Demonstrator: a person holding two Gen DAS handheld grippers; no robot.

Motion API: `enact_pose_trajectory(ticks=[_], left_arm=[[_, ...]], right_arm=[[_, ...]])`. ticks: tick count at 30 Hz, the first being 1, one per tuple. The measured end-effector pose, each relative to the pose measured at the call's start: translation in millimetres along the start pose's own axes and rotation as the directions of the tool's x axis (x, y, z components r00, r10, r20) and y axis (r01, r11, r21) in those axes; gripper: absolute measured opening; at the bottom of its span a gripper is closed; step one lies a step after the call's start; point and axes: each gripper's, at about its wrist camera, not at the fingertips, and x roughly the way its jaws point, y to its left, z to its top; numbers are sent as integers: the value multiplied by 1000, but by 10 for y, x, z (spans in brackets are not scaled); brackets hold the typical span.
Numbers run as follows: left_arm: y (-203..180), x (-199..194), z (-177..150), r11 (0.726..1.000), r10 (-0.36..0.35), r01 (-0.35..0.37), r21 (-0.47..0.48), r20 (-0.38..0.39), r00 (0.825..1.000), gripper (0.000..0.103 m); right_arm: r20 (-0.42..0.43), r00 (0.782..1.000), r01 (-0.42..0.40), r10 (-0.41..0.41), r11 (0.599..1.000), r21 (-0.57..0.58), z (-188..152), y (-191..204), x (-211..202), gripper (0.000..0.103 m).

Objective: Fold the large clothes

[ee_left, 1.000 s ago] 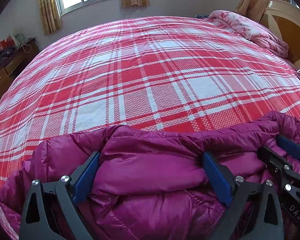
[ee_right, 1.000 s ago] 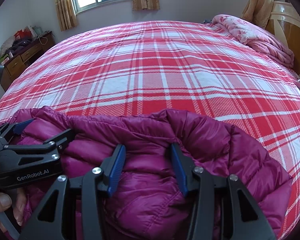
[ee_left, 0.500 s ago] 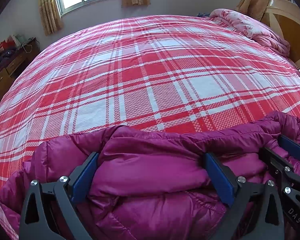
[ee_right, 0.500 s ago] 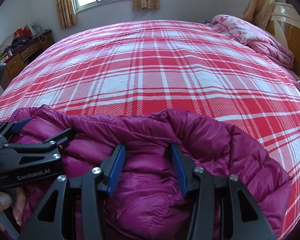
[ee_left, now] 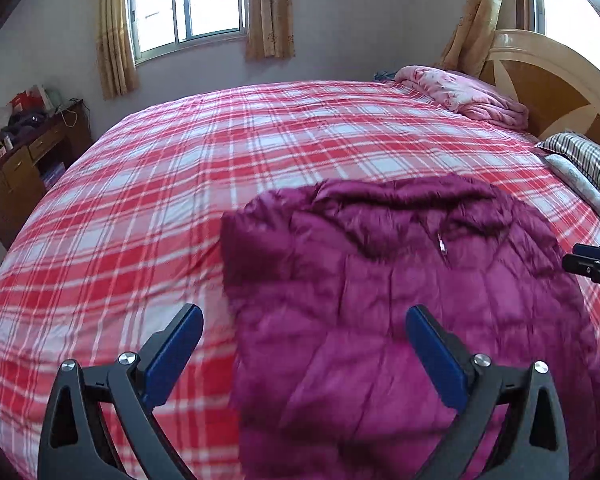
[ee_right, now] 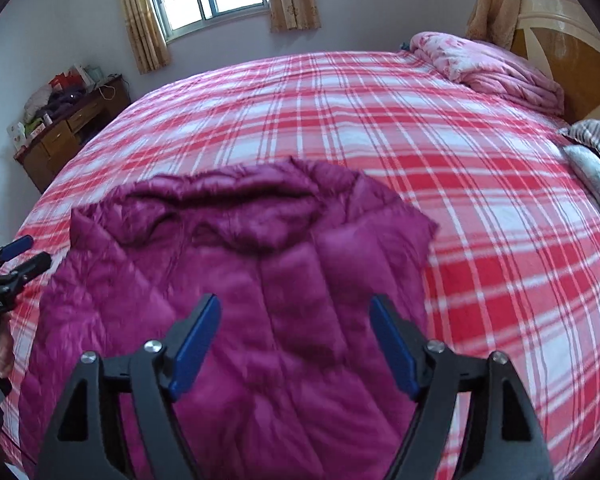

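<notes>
A magenta puffer jacket (ee_left: 400,300) lies spread on the red plaid bed (ee_left: 180,184), collar at the far end; it also shows in the right wrist view (ee_right: 240,280). My left gripper (ee_left: 304,344) is open and empty, raised above the jacket's left edge. My right gripper (ee_right: 296,340) is open and empty, raised above the jacket's middle. Each gripper's tips show at the edge of the other view: the right one (ee_left: 592,264) and the left one (ee_right: 16,260).
A folded pink quilt (ee_left: 468,96) lies at the far right by the wooden headboard (ee_left: 552,80). Striped pillows (ee_left: 588,164) sit at the right edge. A wooden desk (ee_left: 24,160) with clutter stands left of the bed. A window (ee_left: 188,4) is in the far wall.
Both grippers let go of the jacket and pulled back and up. The jacket, which filled the jaws before, now lies flat on the bed below them.
</notes>
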Motion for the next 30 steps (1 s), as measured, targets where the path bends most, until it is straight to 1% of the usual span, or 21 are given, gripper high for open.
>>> enact_pose_trajectory(ticks=[1,2,3,6,8,10,13,15,17,18,20,22,24,25,26,27,28,29,30], left_arm=[[61,-142,-210,1000,2,-2,-11,-8,1000,102],[122,-246,-371,1000,-4,4,-26,-14,1000,102],[207,-385,-599,999,-12,11,-52,-29,1000,102],[356,-644,-1146,993,-19,11,-114,-65,998,102],[370,-757,-1453,992,-12,0,-128,-90,996,102],[380,-902,-1742,990,-9,-5,-138,-98,995,102],[343,-1049,-2049,988,-22,5,-153,-110,994,102],[277,-1132,-2162,991,-1,-10,-131,-89,996,102],[224,-1182,-2229,993,4,-14,-116,-86,996,102],[198,-1209,-2268,993,-1,-9,-121,-81,997,102],[147,-1239,-2297,992,-15,4,-128,-81,997,102],[74,-1285,-2347,991,-38,28,-129,-79,996,102],[13,-1326,-2404,991,-67,57,-123,-79,995,102],[-17,-1344,-2427,992,-71,61,-111,-80,994,101],[-50,-1363,-2447,993,-73,65,-99,-83,994,101],[-77,-1378,-2474,994,-83,75,-84,-86,993,101],[-90,-1401,-2503,994,-89,83,-72,-84,993,98],[-101,-1422,-2524,995,-88,83,-62,-81,993,86],[-114,-1451,-2544,996,-78,75,-48,-77,994,77]], right_arm=[[-9,1000,8,-8,1000,0,-237,-48,-133,79],[-17,1000,18,-18,1000,3,-410,-76,-223,79],[-27,999,22,-22,1000,10,-600,-112,-326,79],[-55,998,36,-33,997,63,-1108,-213,-588,79],[-67,997,39,-33,996,86,-1373,-260,-733,79],[-68,997,49,-43,995,89,-1592,-262,-866,79],[-85,996,35,-24,991,131,-1854,-293,-958,79],[-84,996,27,-14,988,153,-2025,-307,-992,79],[-73,997,49,-40,990,130,-2122,-240,-1038,79],[-76,996,49,-39,991,125,-2139,-200,-1049,79],[-88,996,8,4,990,143,-2225,-138,-1069,79],[-97,995,7,7,989,146,-2326,-70,-1101,79],[-100,995,-2,18,988,155,-2429,-10,-1126,74],[-101,995,1,15,987,158,-2481,13,-1141,73],[-103,995,8,8,988,153,-2521,41,-1158,67],[-104,995,8,7,989,145,-2540,65,-1173,58],[-108,994,2,13,990,141,-2549,77,-1179,52],[-111,993,-13,29,990,140,-2554,82,-1187,39],[-114,992,-36,54,988,149,-2552,77,-1190,26]])
